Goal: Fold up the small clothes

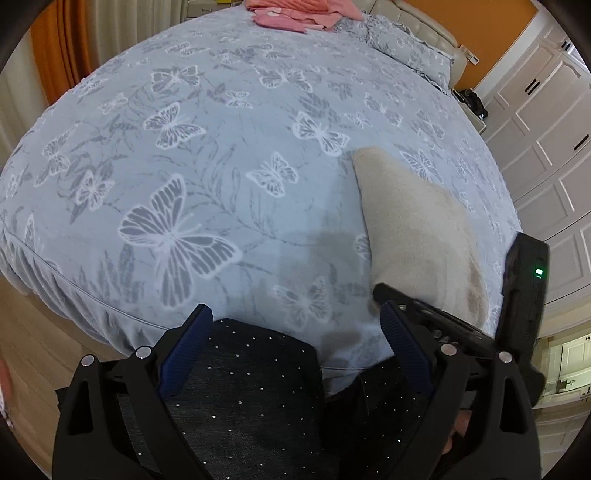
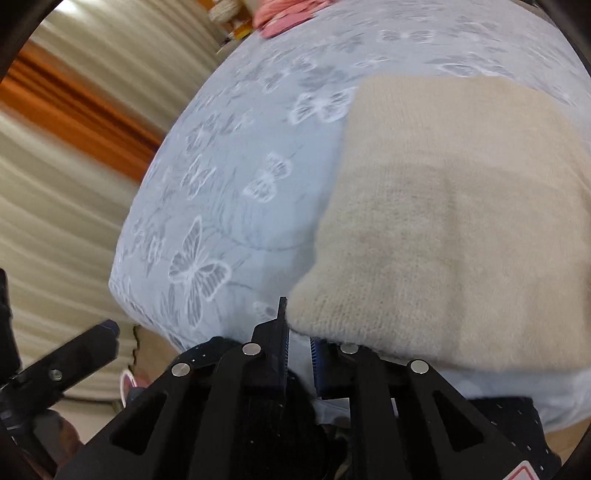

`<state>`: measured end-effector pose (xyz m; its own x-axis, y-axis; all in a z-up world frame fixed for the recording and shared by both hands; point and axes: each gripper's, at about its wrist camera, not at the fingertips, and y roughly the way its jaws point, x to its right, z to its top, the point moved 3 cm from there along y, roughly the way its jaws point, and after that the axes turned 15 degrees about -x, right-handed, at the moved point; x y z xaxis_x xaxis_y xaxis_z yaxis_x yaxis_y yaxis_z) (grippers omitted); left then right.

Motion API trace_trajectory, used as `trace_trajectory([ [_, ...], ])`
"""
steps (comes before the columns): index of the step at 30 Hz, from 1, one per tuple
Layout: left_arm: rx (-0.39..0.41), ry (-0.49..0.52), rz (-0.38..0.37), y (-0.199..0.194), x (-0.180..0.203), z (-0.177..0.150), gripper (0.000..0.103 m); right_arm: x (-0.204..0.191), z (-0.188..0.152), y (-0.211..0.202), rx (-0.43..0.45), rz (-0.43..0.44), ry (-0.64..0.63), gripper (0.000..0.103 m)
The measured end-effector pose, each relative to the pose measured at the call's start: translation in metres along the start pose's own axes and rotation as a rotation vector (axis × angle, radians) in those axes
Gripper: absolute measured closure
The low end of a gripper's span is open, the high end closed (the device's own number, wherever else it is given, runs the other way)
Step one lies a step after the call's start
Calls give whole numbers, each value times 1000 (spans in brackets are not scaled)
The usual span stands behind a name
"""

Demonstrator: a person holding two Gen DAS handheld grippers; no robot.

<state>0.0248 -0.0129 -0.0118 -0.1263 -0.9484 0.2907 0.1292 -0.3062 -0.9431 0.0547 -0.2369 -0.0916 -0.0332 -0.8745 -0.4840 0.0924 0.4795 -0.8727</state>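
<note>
At the far left of the left wrist view an orange curtain (image 1: 55, 55) hangs beside the bed, and wooden floor (image 1: 33, 332) shows past the mattress's rounded lower-left edge. The butterfly bedspread (image 1: 207, 122) lies bare and flat across the whole left and middle of the frame, with plenty of open room there. At the top centre a pink pile of clothes (image 1: 295, 14) sits near the far edge. The left gripper (image 1: 295, 332) is spread wide at the bottom, with nothing between its blue pads (image 1: 188, 347). Right of centre lies the cream knit garment (image 1: 417, 229), a folded slab running down toward the bed's near edge, where the right gripper (image 2: 297, 343) meets it. In the right wrist view its jaws are drawn nearly together at the garment's lower-left corner; whether fabric is actually pinched I cannot tell. White wardrobe doors (image 1: 546, 147) close off the right side.
</note>
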Motion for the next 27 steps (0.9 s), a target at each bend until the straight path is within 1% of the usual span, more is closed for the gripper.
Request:
trace_trajectory([
  [2, 3, 3, 3, 0, 0, 0, 13, 1, 1, 29, -88, -15, -6, 91],
  [3, -1, 8, 8, 2, 0, 1, 13, 5, -3, 43, -138, -8, 3, 92],
  [4, -3, 12, 14, 2, 1, 0, 13, 9, -11, 61, -212, 14, 23, 93],
  [5, -3, 17, 22, 2, 2, 0, 13, 9, -17, 63, -229, 13, 27, 93],
  [7, 4, 26, 20, 2, 4, 0, 13, 1, -23, 48, -194, 35, -4, 90],
  [9, -5, 28, 13, 6, 5, 0, 13, -4, -27, 24, -140, 40, -31, 90],
  [11, -14, 29, 5, 10, 8, 2, 13, 4, -32, -14, -70, 33, -28, 89],
  [12, -18, 32, 3, 12, 10, 4, 13, 10, -32, -29, -40, 28, -14, 86],
  [14, -23, 40, 0, 16, 15, 5, 13, 39, -36, -73, 66, -29, 47, 67],
  [15, -26, 46, -4, 18, 19, 6, 13, 51, -38, -85, 98, -63, 74, 45],
  [16, -29, 52, -8, 20, 22, 7, 13, 76, -40, -103, 151, -135, 133, 36],
  [17, -31, 55, -10, 22, 24, 8, 13, 92, -41, -108, 167, -171, 169, 36],
  [18, -35, 61, -11, 24, 27, 8, 13, 113, -42, -110, 154, -202, 217, 36],
  [20, -47, 73, -13, 30, 34, 10, 13, 145, -41, -103, 111, -212, 295, 36],
  [22, -56, 83, -17, 35, 40, 11, 13, 165, -40, -88, 81, -160, 336, 37],
  [23, -61, 86, -19, 37, 44, 12, 13, 171, -40, -83, 77, -124, 341, 42],
  [24, -66, 84, -24, 40, 47, 13, 13, 175, -39, -80, 81, -74, 342, 78],
  [25, -72, 81, -27, 42, 49, 15, 13, 173, -37, -77, 79, -38, 343, 86],
  [27, -80, 75, -32, 44, 52, 17, 13, 166, -38, -86, 124, -45, 337, 88],
])
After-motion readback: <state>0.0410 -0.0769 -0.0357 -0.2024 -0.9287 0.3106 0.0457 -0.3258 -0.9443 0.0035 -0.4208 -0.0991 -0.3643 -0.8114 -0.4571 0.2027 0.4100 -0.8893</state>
